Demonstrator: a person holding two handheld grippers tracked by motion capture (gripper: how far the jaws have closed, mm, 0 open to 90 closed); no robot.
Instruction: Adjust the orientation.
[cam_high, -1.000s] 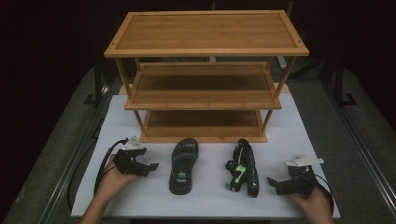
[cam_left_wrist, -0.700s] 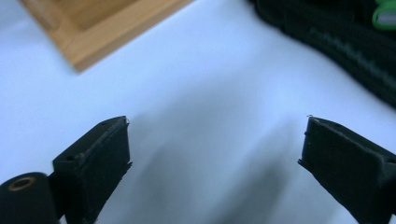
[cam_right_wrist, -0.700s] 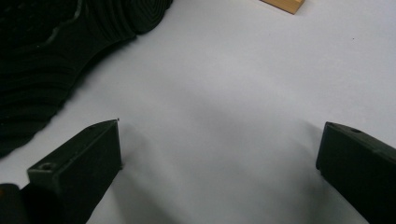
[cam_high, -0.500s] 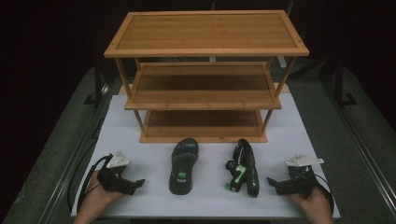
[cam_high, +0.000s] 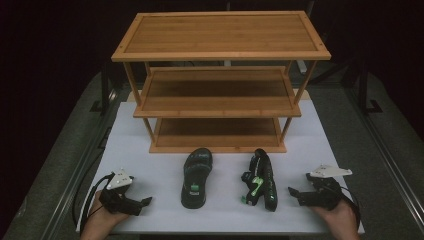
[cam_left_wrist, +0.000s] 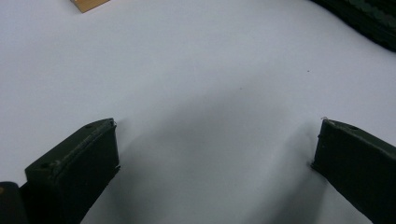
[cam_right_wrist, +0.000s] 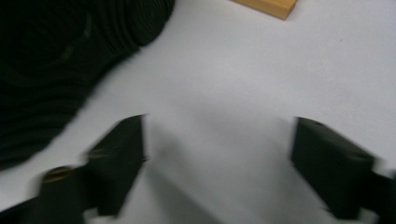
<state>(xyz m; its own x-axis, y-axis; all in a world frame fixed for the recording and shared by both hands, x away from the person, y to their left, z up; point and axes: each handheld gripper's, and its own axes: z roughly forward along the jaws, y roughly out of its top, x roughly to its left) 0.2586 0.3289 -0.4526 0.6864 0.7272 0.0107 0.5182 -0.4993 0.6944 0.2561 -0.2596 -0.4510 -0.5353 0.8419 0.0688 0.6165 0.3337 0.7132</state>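
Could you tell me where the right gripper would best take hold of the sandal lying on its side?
Probably across its raised edge near the middle, from above. The sandal rests on its side, so sole and strap stand as a narrow ridge that the open right gripper beside it could straddle.

Before me a white desk (cam_high: 150, 125) sits lit against a black, unlit room, grey floor (cam_high: 65, 145) at both sides, dark metal stands (cam_high: 102, 90) behind it.

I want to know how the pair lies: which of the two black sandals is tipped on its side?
The right sandal, nearer the right gripper, lies on its edge with its sole facing right. The left sandal lies flat, footbed up.
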